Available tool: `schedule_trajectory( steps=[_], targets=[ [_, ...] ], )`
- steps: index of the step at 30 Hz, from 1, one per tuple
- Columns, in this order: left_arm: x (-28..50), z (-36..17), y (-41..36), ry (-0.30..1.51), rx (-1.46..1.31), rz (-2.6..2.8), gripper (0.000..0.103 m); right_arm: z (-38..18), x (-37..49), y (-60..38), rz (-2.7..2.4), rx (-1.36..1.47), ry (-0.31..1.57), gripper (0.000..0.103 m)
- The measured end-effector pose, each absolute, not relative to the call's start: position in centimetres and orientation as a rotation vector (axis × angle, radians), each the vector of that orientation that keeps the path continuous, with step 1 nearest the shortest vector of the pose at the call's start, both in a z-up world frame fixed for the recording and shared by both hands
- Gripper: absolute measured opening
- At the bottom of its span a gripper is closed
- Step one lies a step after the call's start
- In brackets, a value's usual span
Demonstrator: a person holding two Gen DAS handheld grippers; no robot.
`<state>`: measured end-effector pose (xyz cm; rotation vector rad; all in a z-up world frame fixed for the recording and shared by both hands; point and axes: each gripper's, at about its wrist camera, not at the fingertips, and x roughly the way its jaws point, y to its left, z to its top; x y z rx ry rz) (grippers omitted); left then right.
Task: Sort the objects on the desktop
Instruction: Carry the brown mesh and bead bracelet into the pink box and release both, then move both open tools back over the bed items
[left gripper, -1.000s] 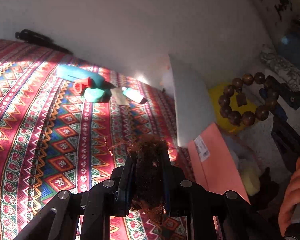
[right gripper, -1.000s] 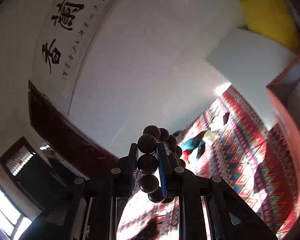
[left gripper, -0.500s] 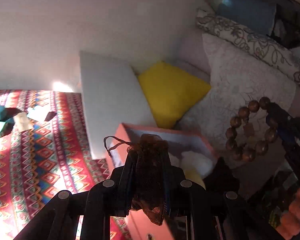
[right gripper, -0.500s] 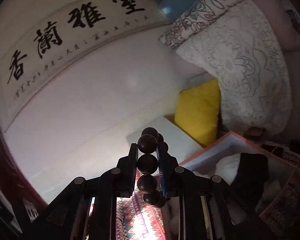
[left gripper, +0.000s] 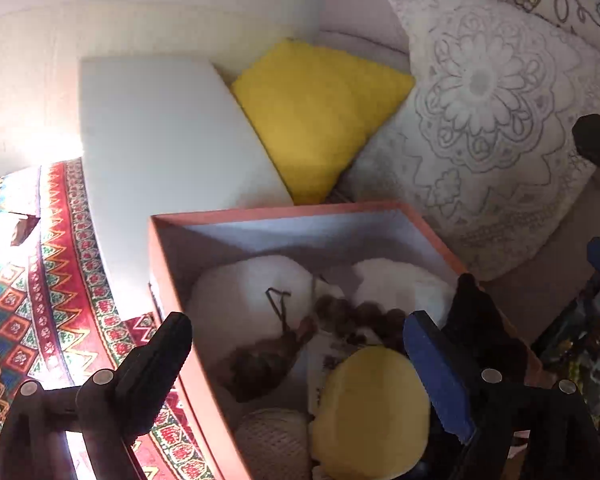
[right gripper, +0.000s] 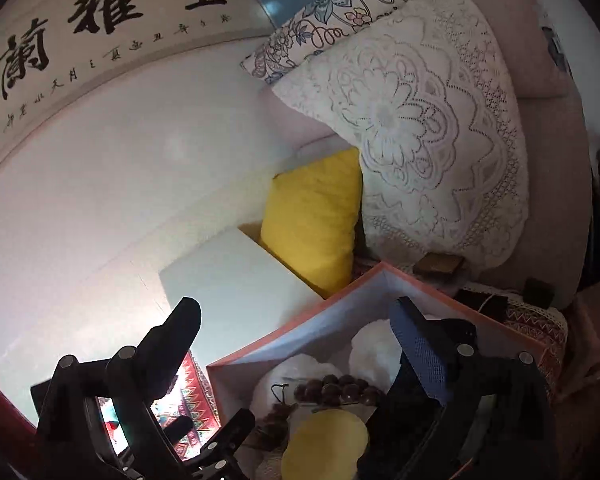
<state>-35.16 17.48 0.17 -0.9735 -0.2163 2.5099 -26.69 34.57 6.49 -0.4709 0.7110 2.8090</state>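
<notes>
A salmon-pink box (left gripper: 168,280) with a white lining stands on the patterned cloth. Inside it lie a brown mesh pouch (left gripper: 260,364), a wooden bead bracelet (left gripper: 360,316), white fluffy balls, a yellow round pad (left gripper: 372,412), a beige knitted piece and a black object. My left gripper (left gripper: 296,320) hangs open over the box, holding nothing. My right gripper (right gripper: 296,306) is also open and empty above the same box (right gripper: 284,332). The bracelet (right gripper: 336,390) and the yellow pad (right gripper: 324,436) show below it.
A white block (left gripper: 160,136) stands against the wall behind the box. A yellow cushion (left gripper: 316,108) and a lace pillow (left gripper: 480,120) lean beside it. The striped cloth (left gripper: 40,320) runs to the left. A calligraphy scroll (right gripper: 100,20) hangs on the wall.
Both grippers swung right over the pink box and opened. The pouch left the left gripper and the bracelet left the right one; both now lie in the box.
</notes>
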Motion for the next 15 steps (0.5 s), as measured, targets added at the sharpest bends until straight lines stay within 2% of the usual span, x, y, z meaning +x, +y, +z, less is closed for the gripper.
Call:
schedule_trajectory(
  steps=[6, 15],
  targets=[
    [-34.2, -0.7, 11.6, -0.316, -0.953, 2.708, 0.094, 6.3, -27.3, 32.8, 2.817, -0.525, 0.659, 0.098],
    [-34.9, -4.8, -2.4, -0.417, -1.095, 3.004, 0.095, 7.5, -28.4, 25.0, 3.049, -0.576, 0.546, 0.098]
  ],
)
